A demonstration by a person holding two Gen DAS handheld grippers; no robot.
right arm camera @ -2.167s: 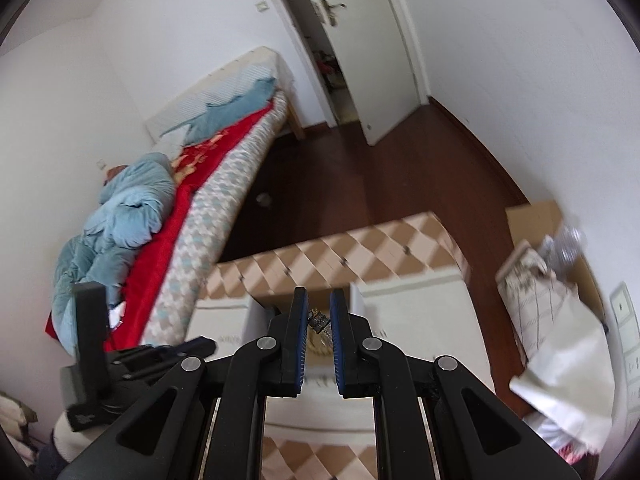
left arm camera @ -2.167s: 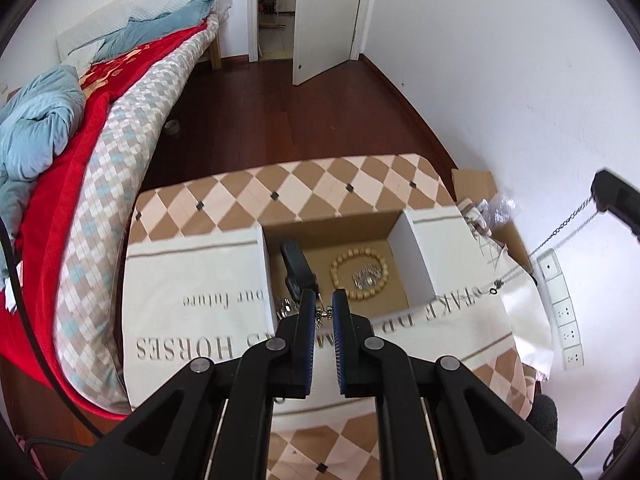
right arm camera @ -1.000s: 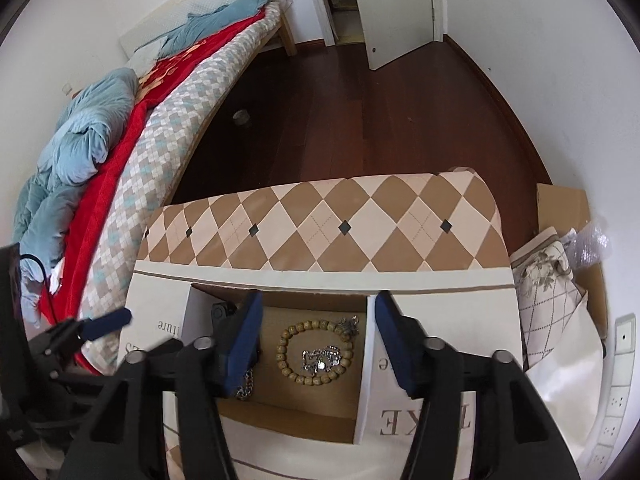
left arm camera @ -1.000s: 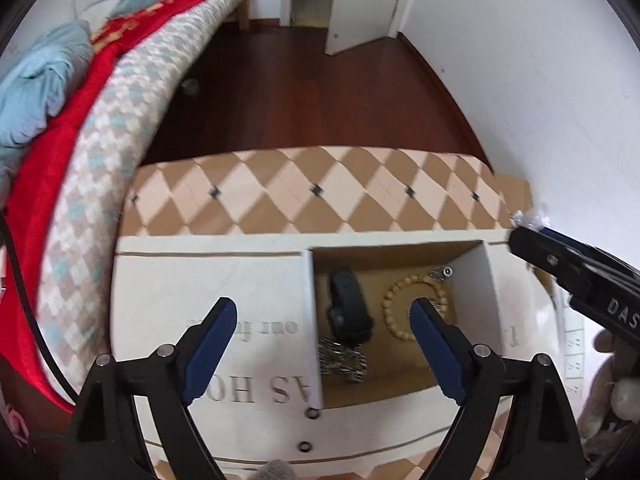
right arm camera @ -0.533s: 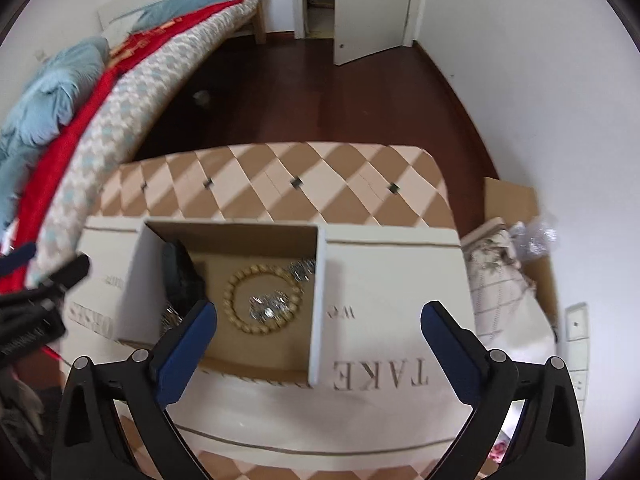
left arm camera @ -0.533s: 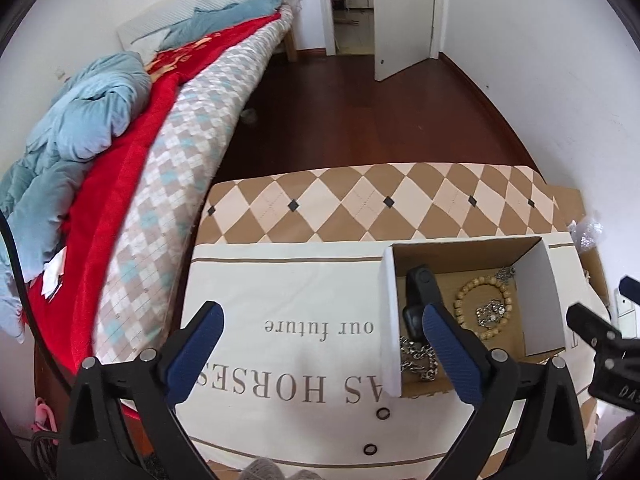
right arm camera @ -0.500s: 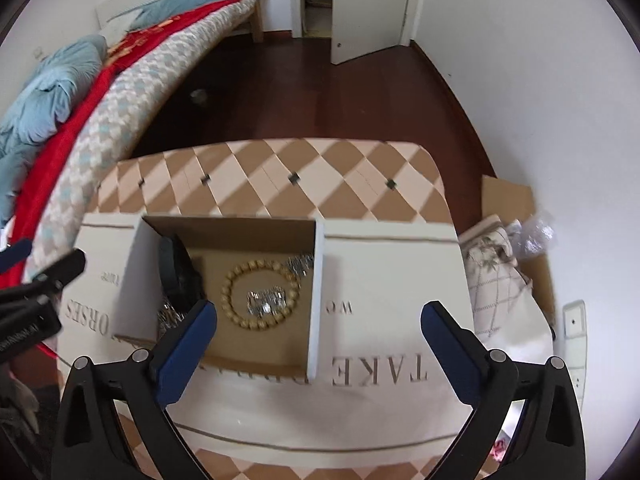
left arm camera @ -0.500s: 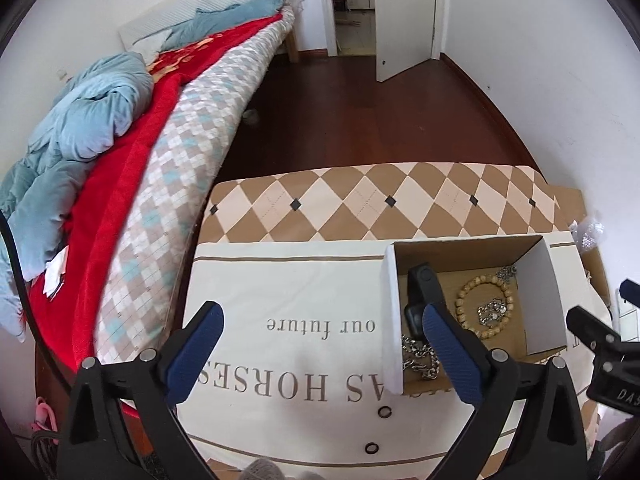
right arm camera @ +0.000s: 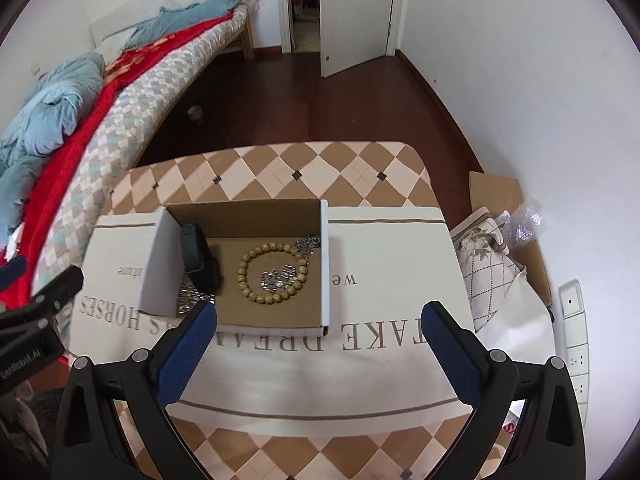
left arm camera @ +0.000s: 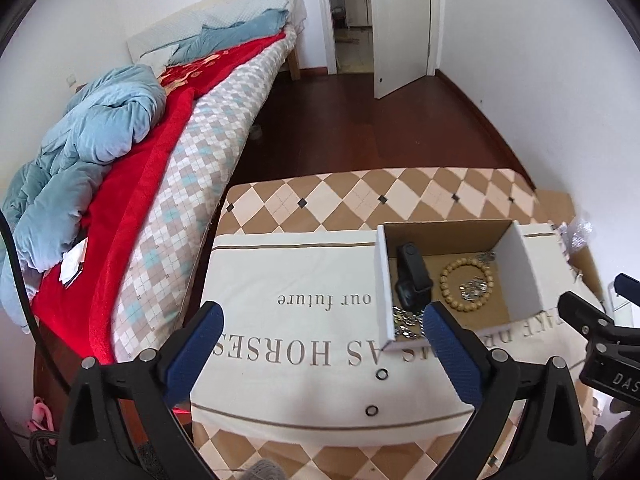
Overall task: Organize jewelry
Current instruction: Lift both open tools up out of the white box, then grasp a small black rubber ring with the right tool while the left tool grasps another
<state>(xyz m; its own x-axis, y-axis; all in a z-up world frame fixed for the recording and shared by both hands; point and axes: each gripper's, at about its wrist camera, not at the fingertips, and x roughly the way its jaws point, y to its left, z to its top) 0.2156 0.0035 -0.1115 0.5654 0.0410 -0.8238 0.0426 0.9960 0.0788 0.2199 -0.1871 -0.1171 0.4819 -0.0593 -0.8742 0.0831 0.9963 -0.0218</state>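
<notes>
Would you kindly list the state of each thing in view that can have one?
Left gripper: open, holding nothing.
Right gripper: open, holding nothing.
Cardboard box: open-topped, jewelry inside.
Bead bracelet: lying flat in the box.
Black band: lying in the box, beside the bracelet.
Two small rings: on the cloth, outside the box.
Door: ajar.

Bead bracelet (left arm camera: 465, 285) inside open cardboard box (left arm camera: 520, 268)

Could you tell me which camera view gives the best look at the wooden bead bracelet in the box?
The right wrist view: the bead bracelet lies near the middle, its whole ring visible inside the box. The left wrist view shows it too, but smaller and off to the right, close to a blue finger.
</notes>
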